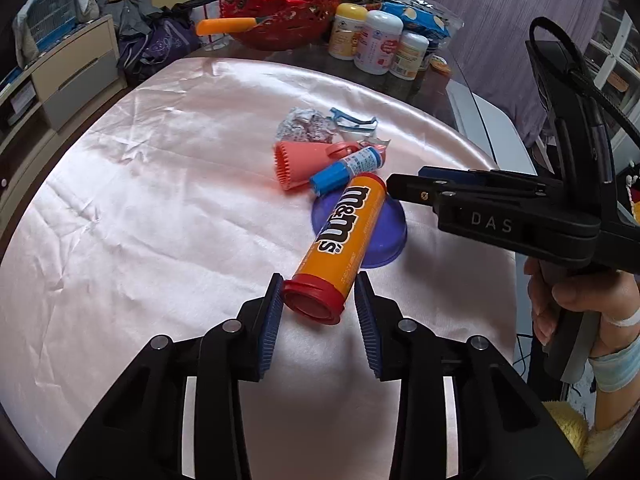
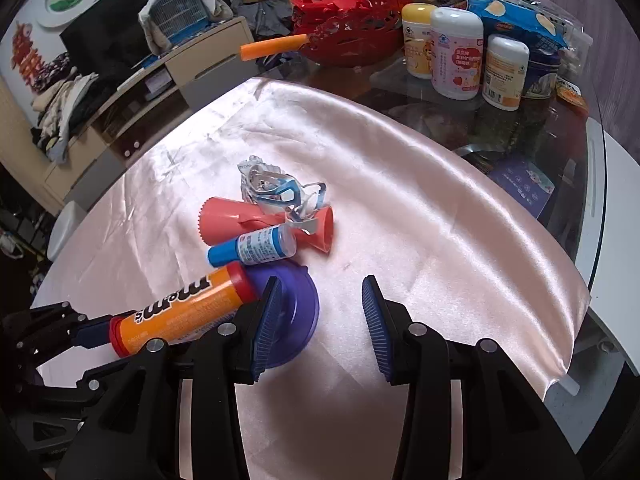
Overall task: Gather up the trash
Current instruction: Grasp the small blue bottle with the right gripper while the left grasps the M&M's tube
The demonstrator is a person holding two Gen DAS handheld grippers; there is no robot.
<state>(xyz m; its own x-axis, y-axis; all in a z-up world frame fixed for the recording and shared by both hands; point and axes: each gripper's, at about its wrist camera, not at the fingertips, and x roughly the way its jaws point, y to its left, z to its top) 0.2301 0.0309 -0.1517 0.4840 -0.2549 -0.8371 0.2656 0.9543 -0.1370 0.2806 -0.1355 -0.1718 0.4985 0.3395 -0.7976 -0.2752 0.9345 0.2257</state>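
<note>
Trash is lying in a small pile on the pink cloth [image 1: 140, 208], near the middle of both frames. An orange tube [image 1: 340, 236] is sitting in the left view's middle, its far end resting on a purple lid [image 1: 384, 236]. The left gripper [image 1: 318, 304] is standing open at the bottom of that frame, with the tube's red cap between its fingers; whether the blue pads are touching the cap is hard to tell. Above the tube a small blue bottle [image 1: 348, 168] is lying across a pink cone [image 1: 300, 162], with crumpled foil [image 1: 304, 126] behind them. The right gripper [image 2: 322, 312] is also hanging open, holding nothing, in the lower middle of its own frame, its left finger over the purple lid. White jars [image 2: 456, 56] and a red basket [image 2: 352, 20] are standing along the top of the right view.
</note>
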